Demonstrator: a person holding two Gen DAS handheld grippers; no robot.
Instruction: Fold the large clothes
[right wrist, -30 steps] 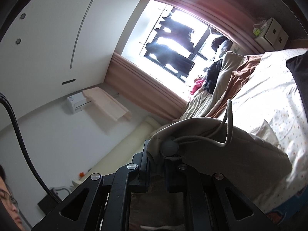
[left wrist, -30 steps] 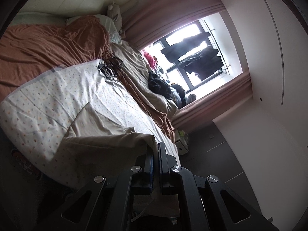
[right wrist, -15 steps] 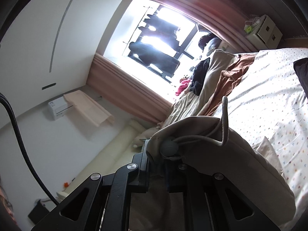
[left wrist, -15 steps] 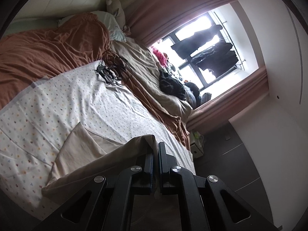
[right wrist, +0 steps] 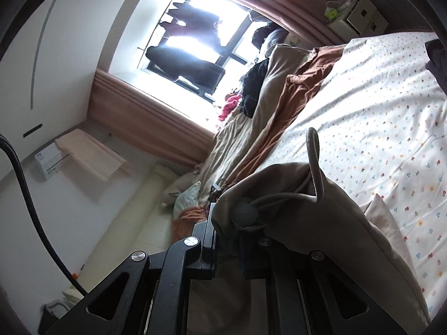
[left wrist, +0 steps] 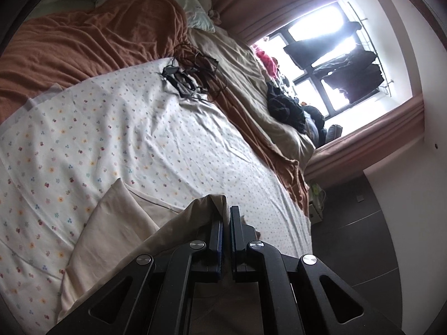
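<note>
A beige garment hangs from both grippers above a bed with a white floral sheet. My left gripper is shut on a beige fabric edge that drapes down to the left onto the sheet. My right gripper is shut on the garment's waistband, where a grey cord stopper and a drawstring loop stick out. The garment's lower part rests on the sheet.
A rust-brown blanket and a tan duvet lie along the far side of the bed. A tangle of black cables sits on the sheet. Dark clothes pile by the window. A dark item lies at the sheet's far edge.
Both grippers, still shut on the garment, have moved lower and closer to the bed. More of the floral sheet fills both views.
</note>
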